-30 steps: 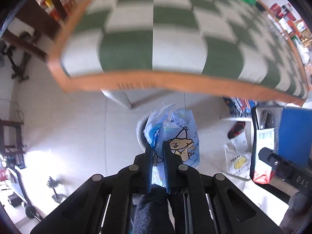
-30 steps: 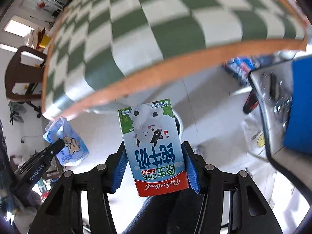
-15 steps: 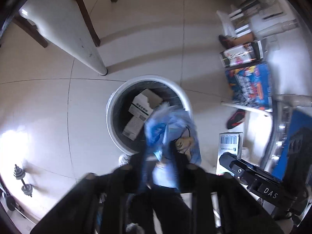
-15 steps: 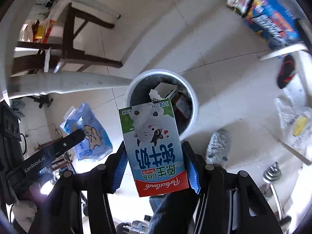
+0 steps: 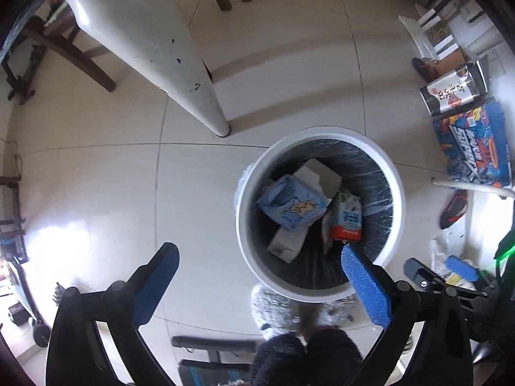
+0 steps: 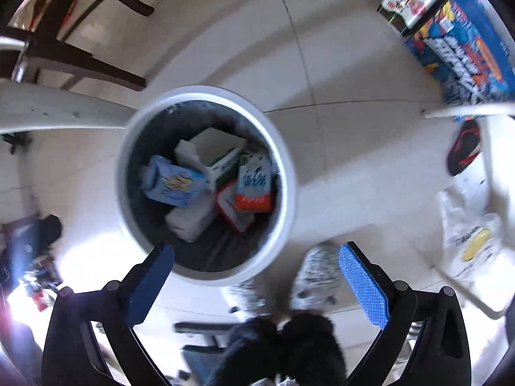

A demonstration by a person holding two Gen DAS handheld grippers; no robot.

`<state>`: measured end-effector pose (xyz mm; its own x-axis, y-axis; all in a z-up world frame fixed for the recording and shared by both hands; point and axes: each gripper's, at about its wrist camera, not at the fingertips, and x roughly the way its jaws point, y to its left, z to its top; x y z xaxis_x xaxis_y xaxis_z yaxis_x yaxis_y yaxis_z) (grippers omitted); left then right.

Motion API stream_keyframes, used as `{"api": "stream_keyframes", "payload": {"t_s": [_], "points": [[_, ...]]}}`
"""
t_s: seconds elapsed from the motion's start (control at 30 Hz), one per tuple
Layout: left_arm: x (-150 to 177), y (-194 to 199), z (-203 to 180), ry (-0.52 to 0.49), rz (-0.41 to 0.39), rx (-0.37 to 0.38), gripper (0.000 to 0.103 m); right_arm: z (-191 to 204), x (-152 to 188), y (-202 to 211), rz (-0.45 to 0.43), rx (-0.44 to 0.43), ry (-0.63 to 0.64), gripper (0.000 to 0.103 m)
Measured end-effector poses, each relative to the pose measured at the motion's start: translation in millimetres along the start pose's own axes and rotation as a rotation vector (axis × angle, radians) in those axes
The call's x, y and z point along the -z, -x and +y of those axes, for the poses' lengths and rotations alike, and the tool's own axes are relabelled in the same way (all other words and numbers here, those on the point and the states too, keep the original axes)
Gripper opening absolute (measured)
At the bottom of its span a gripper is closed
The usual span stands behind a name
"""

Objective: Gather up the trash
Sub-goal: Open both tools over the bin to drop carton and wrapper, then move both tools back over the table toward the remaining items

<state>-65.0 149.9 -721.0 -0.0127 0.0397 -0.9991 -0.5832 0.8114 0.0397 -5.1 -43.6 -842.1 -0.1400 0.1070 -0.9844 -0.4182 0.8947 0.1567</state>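
A round white trash bin (image 5: 244, 225) with a dark liner stands on the tiled floor below both grippers; it also shows in the right wrist view (image 6: 286, 193). Inside lie the blue cartoon snack bag (image 5: 291, 206), also in the right wrist view (image 6: 172, 185), the milk carton (image 5: 346, 220), also in the right wrist view (image 6: 254, 183), and white boxes (image 5: 288, 244). My left gripper (image 5: 259, 271) is open and empty above the bin's near rim. My right gripper (image 6: 257, 265) is open and empty above the bin's near rim.
A white table leg (image 5: 180, 64) slants down just left of the bin. Dark wooden chair legs (image 6: 83, 61) stand behind it. Colourful boxes (image 5: 473, 148) and a shoe (image 5: 454, 209) lie right of the bin. The person's slippers (image 6: 317, 276) are near the bin.
Both grippers opened over the bin. The blue snack bag dropped from the left one and the milk carton from the right one; both now lie inside the bin.
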Motion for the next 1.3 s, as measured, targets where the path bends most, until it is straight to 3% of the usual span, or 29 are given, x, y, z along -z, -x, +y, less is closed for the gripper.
{"api": "stream_keyframes", "payload": {"t_s": [0.17, 0.33, 0.67, 1.0, 1.3], "points": [[1.7, 3.9, -3.1, -0.030, 0.002, -0.028, 0.103, 4.4, 6.3, 6.4, -0.010, 0.061, 0.032, 0.103], [5.1, 18.2, -3.7, -0.032, -0.002, -0.036, 0.103, 10.9, 12.3, 17.5, -0.014, 0.059, 0.048, 0.103], [28.5, 76.6, -1.7, -0.035, -0.018, -0.056, 0.103, 22.0, 31.3, 83.0, -0.061, 0.057, 0.057, 0.103], [61.4, 170.3, -10.2, -0.013, -0.011, 0.001, 0.103, 24.5, 63.5, 196.5, -0.101, 0.047, 0.070, 0.103], [83.8, 282.9, -11.2, -0.026, -0.077, 0.022, 0.103, 35.6, 99.6, 327.5, -0.140, 0.029, 0.089, 0.103]]}}
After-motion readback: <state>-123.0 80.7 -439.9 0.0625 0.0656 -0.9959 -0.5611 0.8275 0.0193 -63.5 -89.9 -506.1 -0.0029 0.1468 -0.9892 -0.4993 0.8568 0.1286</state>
